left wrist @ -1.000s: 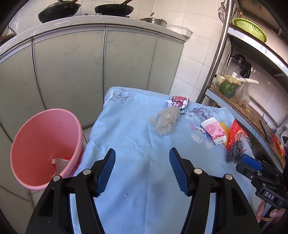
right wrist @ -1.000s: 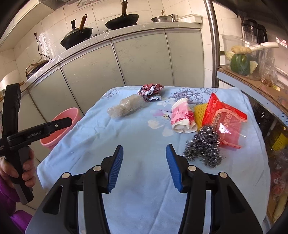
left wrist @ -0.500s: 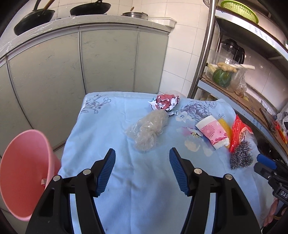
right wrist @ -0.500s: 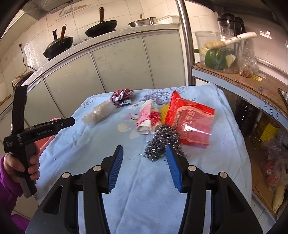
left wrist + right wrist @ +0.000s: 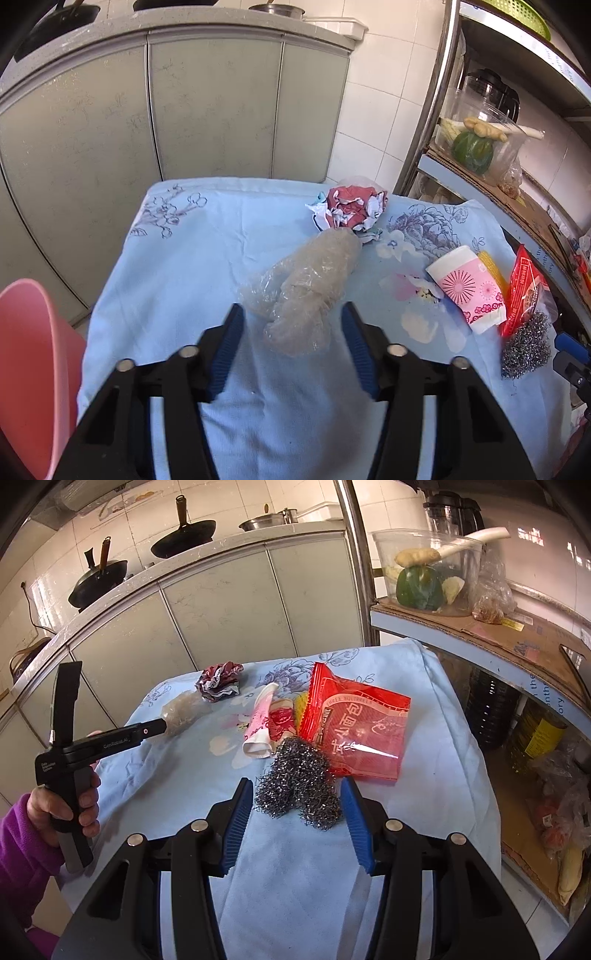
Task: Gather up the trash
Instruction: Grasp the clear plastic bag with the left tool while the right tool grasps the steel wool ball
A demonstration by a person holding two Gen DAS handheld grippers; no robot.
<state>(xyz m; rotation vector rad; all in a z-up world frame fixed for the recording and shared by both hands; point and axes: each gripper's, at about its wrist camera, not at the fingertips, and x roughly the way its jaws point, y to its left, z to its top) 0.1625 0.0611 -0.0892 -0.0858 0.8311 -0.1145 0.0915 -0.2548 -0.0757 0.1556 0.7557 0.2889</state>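
Trash is spread across the blue floral tablecloth (image 5: 177,258), and the pink bin (image 5: 33,369) waits off the table's left edge, below cloth level. Biggest piece on show: the red snack wrapper (image 5: 358,731), lying flat on the right side. Next, the crumpled clear plastic bag (image 5: 306,291) in the middle, its near end sitting right between the left gripper (image 5: 291,325) fingers, which are spread wide and holding nothing. Over on the other side, the steel wool scrubber (image 5: 299,782) sits between the right gripper (image 5: 297,805) fingers, also spread wide with nothing clamped. The scrubber touches the wrapper's near corner and lies just beside the flattened pink paper cup (image 5: 262,727). Smallest, at the far end, the red-and-white crumpled paper ball (image 5: 351,210).

Both tools look lined up for a pick, so here's my read on doing it well: push each one a touch further so the pads straddle the bulk, not the fringe. The bag is slippery and squashy, so close fully and gather plenty of film. The scrubber is springy and could snag the cloth or drag the wrapper; lift straight up before swinging toward the bin.
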